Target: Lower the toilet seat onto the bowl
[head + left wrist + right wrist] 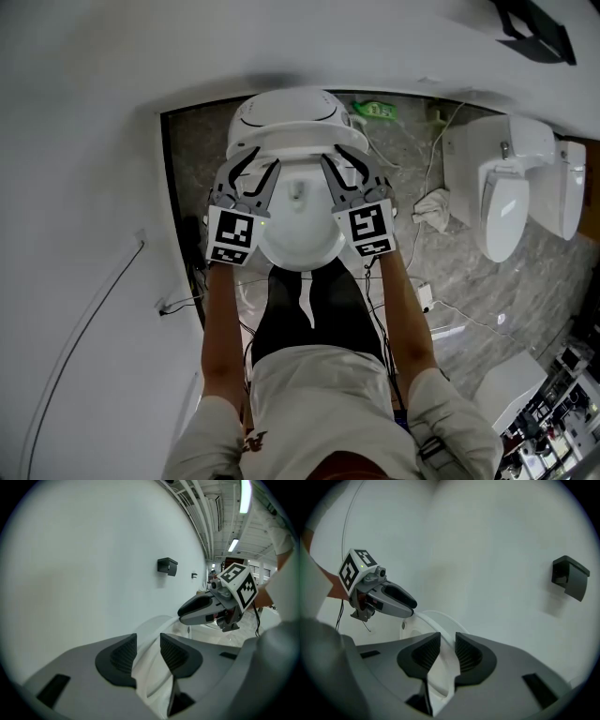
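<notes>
Fingers [123, 657] of the L gripper [147, 641] are closed on the toilet seat [150, 679], w/ its white rim pinched between the ribbed pads. R gripper [443, 644] likewise: set fairly wide but clamped on the opposite rim. In head view the L grip sits at the seat's 9 o'clock side and the R at 3, both equally near, so neither hand leads. Seat looks tilted up off the bowl [277, 259], long axis 6–12, hinge end at 12 by the white rear housing [286, 111]. Judgement: bowl lies below the fingers, twd 6, so next is an even, paired swing down about the hinge.
</notes>
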Demonstrator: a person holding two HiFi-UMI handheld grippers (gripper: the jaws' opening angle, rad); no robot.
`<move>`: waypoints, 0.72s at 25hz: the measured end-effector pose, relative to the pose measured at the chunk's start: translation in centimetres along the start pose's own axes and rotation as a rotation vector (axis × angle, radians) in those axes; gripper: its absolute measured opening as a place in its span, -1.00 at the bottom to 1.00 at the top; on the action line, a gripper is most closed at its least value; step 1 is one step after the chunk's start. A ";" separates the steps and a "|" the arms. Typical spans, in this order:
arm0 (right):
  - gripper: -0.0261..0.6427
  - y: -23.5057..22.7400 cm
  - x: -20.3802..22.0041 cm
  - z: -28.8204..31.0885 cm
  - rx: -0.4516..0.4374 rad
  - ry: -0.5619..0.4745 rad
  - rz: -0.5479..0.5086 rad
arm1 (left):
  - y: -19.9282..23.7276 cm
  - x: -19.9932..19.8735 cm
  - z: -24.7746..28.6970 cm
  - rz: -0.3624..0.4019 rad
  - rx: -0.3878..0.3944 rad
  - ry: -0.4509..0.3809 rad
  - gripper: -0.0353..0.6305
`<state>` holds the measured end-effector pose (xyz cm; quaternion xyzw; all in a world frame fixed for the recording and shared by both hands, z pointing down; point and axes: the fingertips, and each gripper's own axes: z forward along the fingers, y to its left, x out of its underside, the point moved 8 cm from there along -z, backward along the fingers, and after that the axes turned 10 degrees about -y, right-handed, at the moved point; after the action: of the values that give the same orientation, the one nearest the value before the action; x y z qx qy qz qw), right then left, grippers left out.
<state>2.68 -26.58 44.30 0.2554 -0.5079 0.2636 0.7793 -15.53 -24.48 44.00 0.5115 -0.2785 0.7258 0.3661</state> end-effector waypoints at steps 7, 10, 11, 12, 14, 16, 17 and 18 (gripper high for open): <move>-0.57 0.9 0.3 -1.3 0.003 -0.004 0.002 | -1.1 0.5 -1.0 -0.008 0.011 0.008 -0.44; -0.57 1.3 0.4 -1.8 0.001 -0.003 0.002 | -1.6 0.8 -1.2 -0.012 0.015 0.014 -0.44; -0.57 1.3 0.5 -2.0 0.000 -0.002 0.003 | -1.9 0.9 -1.3 -0.013 0.016 0.017 -0.44; -0.57 1.4 0.5 -2.2 -0.001 -0.002 0.003 | -2.1 0.9 -1.4 -0.014 0.017 0.020 -0.44; -0.57 1.7 0.6 -2.6 -0.001 -0.002 0.004 | -2.5 1.0 -1.7 -0.018 0.016 0.019 -0.44; -0.57 2.2 0.6 -3.1 0.000 -0.005 0.004 | -2.9 1.2 -2.1 -0.022 0.014 0.016 -0.44; -0.57 2.4 0.7 -3.3 0.000 -0.005 0.004 | -3.0 1.2 -2.3 -0.023 0.013 0.015 -0.44; -0.57 2.5 0.7 -3.5 0.000 -0.006 0.004 | -3.2 1.3 -2.5 -0.022 0.014 0.015 -0.44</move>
<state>3.52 -22.30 44.07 0.2553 -0.5106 0.2643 0.7773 -14.55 -20.37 44.48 0.5116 -0.2651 0.7274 0.3728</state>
